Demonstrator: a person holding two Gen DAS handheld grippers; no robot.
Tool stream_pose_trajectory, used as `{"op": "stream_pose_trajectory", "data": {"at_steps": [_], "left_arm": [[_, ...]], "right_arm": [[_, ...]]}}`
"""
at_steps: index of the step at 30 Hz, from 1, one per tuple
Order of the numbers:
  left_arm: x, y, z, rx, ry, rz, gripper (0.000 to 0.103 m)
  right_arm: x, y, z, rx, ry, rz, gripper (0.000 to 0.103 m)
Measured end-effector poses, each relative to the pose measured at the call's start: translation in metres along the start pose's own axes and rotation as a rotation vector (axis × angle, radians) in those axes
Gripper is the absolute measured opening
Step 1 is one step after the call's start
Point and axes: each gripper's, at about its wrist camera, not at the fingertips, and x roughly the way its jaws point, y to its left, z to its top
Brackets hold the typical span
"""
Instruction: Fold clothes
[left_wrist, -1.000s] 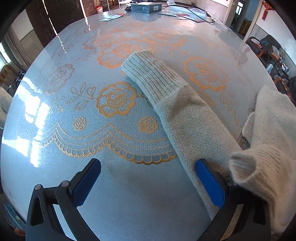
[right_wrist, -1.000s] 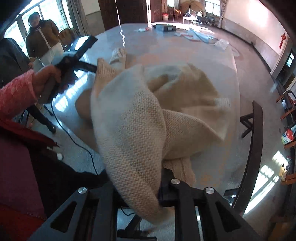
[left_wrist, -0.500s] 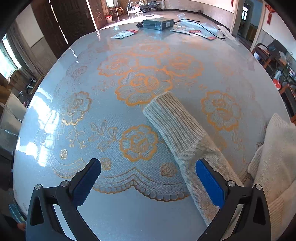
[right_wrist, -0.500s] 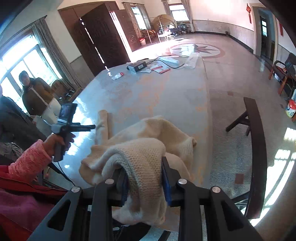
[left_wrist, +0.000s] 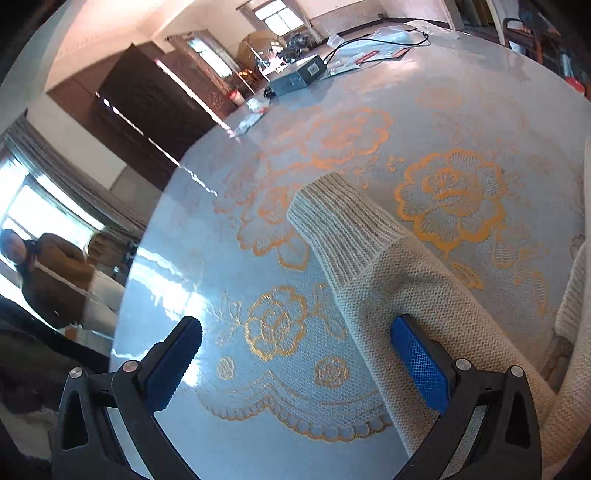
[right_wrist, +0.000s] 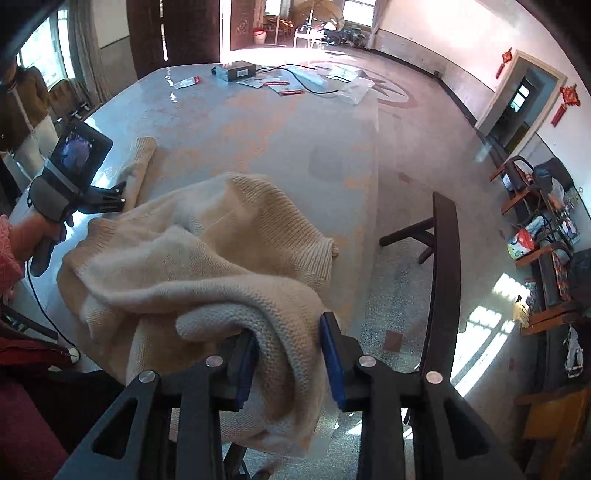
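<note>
Our right gripper (right_wrist: 291, 354) has its jaws around a bunched fold of the cream sweater (right_wrist: 207, 258); the knit fills the gap between the pads, though we cannot tell how firmly it is pinched. Our left gripper (left_wrist: 295, 365) has its jaws wide apart, holding nothing, with the sweater's sleeve (left_wrist: 373, 258) lying flat just ahead and passing under its right finger. We judge the garment is yet to be spread out: it sits crumpled at the table's near edge, only the sleeve laid straight. Next the left jaws should close on the sleeve or a hem. The table (left_wrist: 480, 110) wears a glossy blue floral cover, a black box (right_wrist: 240, 71) at its far end; beyond lies a terrazzo floor.
</note>
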Motion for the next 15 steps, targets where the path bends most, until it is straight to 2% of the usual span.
{"op": "stream_pose_trajectory", "data": {"at_steps": [2, 6, 8, 10, 12, 15], "left_arm": [[0.008, 0.008, 0.001, 0.001, -0.017, -0.005, 0.103], [0.042, 0.033, 0.017, 0.062, -0.035, 0.085, 0.103], [0.059, 0.051, 0.006, 0.056, -0.027, 0.105, 0.103], [0.080, 0.061, -0.002, 0.044, -0.009, 0.124, 0.103], [0.113, 0.083, -0.003, 0.020, 0.010, 0.139, 0.103], [0.152, 0.116, -0.001, -0.011, 0.027, 0.159, 0.103]], "right_arm": [[-0.009, -0.007, -0.005, 0.043, -0.020, -0.039, 0.032], [-0.025, -0.014, -0.010, 0.135, -0.041, -0.080, 0.032], [-0.032, -0.007, -0.007, 0.152, -0.052, -0.100, 0.032], [-0.036, 0.006, 0.000, 0.144, -0.060, -0.156, 0.032], [-0.039, 0.018, 0.009, 0.145, -0.064, -0.210, 0.032], [-0.043, 0.032, 0.018, 0.162, -0.063, -0.248, 0.033]]}}
